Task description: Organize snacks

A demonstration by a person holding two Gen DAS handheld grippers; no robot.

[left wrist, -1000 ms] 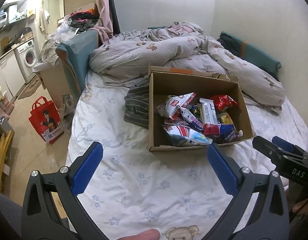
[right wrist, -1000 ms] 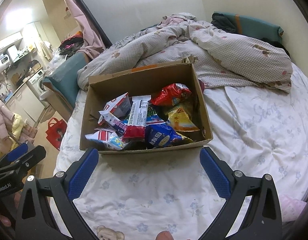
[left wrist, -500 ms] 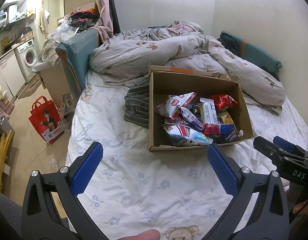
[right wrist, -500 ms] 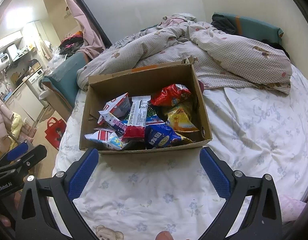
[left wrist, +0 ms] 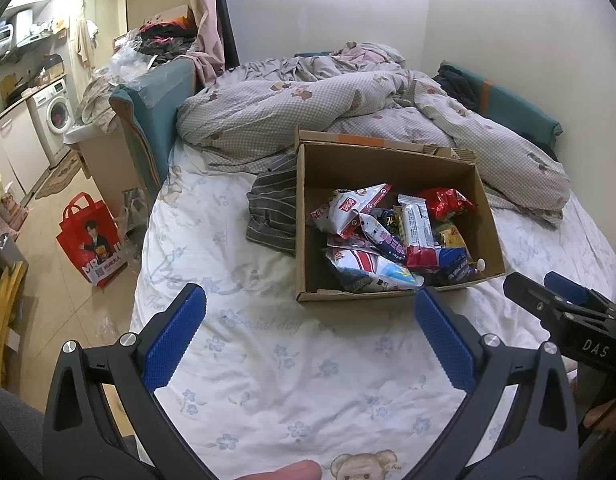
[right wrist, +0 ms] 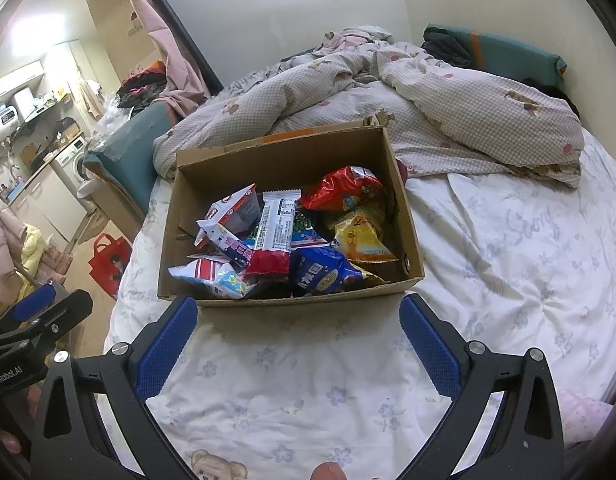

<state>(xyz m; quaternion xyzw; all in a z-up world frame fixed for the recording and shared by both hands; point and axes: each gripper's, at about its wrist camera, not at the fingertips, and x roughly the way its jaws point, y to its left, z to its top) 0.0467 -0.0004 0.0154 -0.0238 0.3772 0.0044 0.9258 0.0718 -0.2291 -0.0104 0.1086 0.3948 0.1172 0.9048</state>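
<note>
1. Your left tongs [left wrist: 310, 334] are spread wide with nothing between the blue ribbed pads [left wrist: 175, 340]. They hang over the white flowered bed sheet [left wrist: 267, 360], short of the near wall of the open brown cardboard box [left wrist: 308, 220].

2. Your right tongs [right wrist: 297, 342] are just as wide open and hold nothing. Their tips sit just in front of the same near wall of the box [right wrist: 285, 300].

3. Over the last second almost nothing has changed. Both tongs have stayed open and unloaded, the views have shifted only a hair, and no packet has moved.

4. The snacks all lie loose in a jumbled heap inside the box, toward its near side: a long white wrapped bar with a red end [right wrist: 273, 232] on top, a crinkled red bag [right wrist: 340, 188] toward the far right corner, a yellow bag [right wrist: 360, 232] against the right wall, a dark blue bag [right wrist: 324, 272] at the near wall, and a white-and-red packet [left wrist: 348, 208] on the left side.

5. No packet shows on the sheet outside the box. A grey striped cloth [left wrist: 271, 216] lies against the box's left wall.

6. I read this two ways: snacks gathered into the box with the job near its end, or a heap waiting to be sorted out of it. The stillness settles neither.
</note>
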